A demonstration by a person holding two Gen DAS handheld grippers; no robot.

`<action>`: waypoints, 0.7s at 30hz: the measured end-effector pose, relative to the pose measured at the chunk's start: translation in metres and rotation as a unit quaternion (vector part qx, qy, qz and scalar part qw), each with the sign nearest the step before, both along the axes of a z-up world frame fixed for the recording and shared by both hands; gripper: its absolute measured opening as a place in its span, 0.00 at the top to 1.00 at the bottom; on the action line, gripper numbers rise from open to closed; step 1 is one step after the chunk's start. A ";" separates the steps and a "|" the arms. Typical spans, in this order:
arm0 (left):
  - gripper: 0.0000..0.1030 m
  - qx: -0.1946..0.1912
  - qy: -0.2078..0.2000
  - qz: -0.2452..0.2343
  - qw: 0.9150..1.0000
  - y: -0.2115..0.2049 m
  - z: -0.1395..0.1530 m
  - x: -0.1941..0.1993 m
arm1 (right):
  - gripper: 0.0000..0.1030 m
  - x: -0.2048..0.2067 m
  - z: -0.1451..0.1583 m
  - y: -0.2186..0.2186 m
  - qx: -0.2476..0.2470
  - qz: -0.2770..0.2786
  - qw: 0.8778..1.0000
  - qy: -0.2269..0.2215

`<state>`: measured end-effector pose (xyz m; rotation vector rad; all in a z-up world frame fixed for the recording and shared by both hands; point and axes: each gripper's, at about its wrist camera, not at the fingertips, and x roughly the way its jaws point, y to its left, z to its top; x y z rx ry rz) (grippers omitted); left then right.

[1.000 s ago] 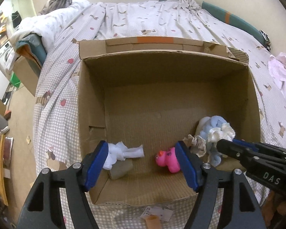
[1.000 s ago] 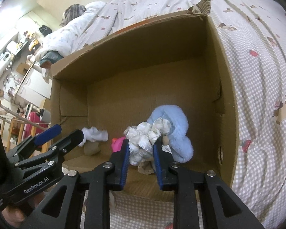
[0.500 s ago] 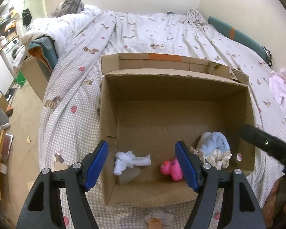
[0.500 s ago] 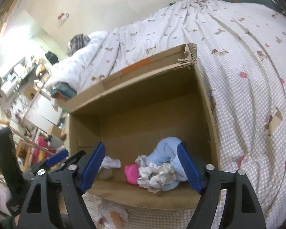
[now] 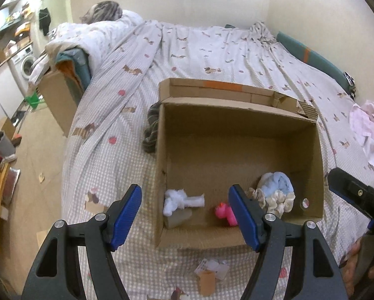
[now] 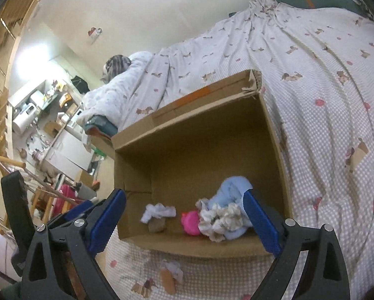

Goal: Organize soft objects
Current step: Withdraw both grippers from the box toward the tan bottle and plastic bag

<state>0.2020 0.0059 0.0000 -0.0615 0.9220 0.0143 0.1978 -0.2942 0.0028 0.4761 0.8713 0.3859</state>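
Note:
An open cardboard box (image 5: 236, 115) (image 6: 187, 130) stands on the bed. Inside, at its near wall, lie a white sock (image 5: 182, 200) (image 6: 158, 211), a grey-brown block (image 5: 179, 217) (image 6: 157, 225), a pink plush toy (image 5: 224, 212) (image 6: 190, 222), a cream scrunchie (image 5: 279, 201) (image 6: 220, 222) and a light blue soft item (image 5: 276, 182) (image 6: 233, 191). My left gripper (image 5: 185, 217) is open and empty, above the box's near edge. My right gripper (image 6: 184, 221) is open and empty, above and in front of the box.
The bed (image 5: 199, 50) has a checked, animal-print cover. A dark knitted item (image 5: 150, 130) lies left of the box. Pink cloth (image 5: 369, 130) lies at the right. Paper tags (image 5: 211, 272) (image 6: 170, 275) lie before the box. The floor with furniture (image 5: 9, 125) is left.
My right gripper opened, let go of the cream scrunchie in the box and drew back up. My left gripper also pulled back and up, still open.

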 end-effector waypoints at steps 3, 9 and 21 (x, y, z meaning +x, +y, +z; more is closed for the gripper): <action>0.32 -0.001 0.005 0.007 1.000 0.005 -0.002 -0.012 | 0.02 -0.007 0.002 0.002 -0.019 0.005 1.000 -0.001; 0.32 0.015 0.011 0.021 1.000 0.013 -0.007 -0.032 | 0.02 -0.028 0.008 -0.001 -0.028 0.005 1.000 -0.012; 0.32 -0.034 0.068 0.061 0.995 0.036 -0.032 -0.052 | 0.02 -0.056 -0.017 -0.005 -0.051 0.000 0.997 0.051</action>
